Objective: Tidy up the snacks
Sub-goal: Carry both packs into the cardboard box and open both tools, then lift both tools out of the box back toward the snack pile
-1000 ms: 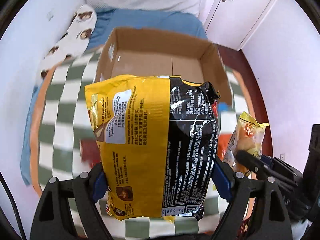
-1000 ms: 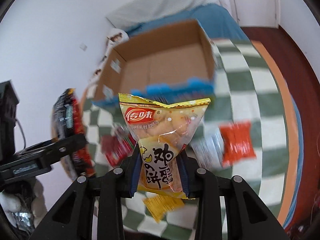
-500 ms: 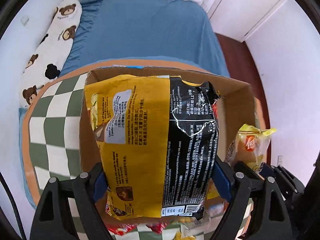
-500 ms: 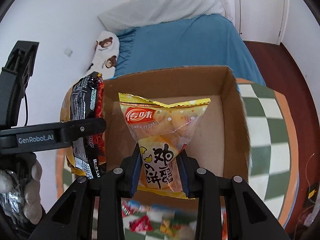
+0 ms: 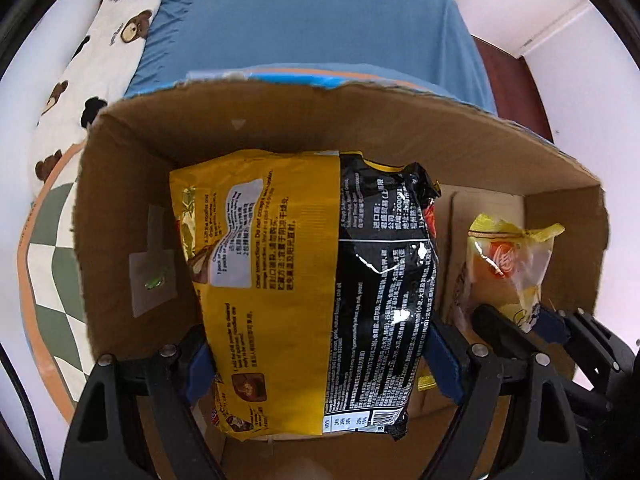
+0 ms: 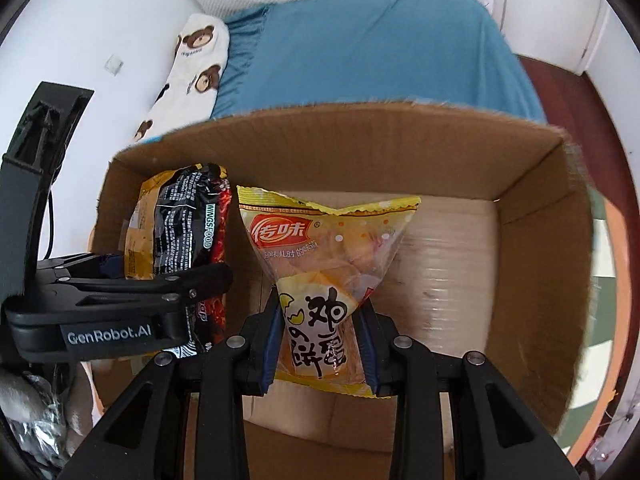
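Note:
My left gripper is shut on a large yellow and black noodle pack and holds it inside the open cardboard box, near its left wall. My right gripper is shut on a small yellow snack bag with a red logo, held inside the same box to the right of the noodle pack. The snack bag and the right gripper also show at the right of the left wrist view. The left gripper shows at the left of the right wrist view.
The box stands on a round table with a green and white checkered cloth and an orange rim. Behind it is a bed with a blue sheet and a bear-print pillow. White walls stand at both sides.
Both grippers have moved forward and down with their packs, from above the table's loose snacks to inside the box. The box now fills both views.

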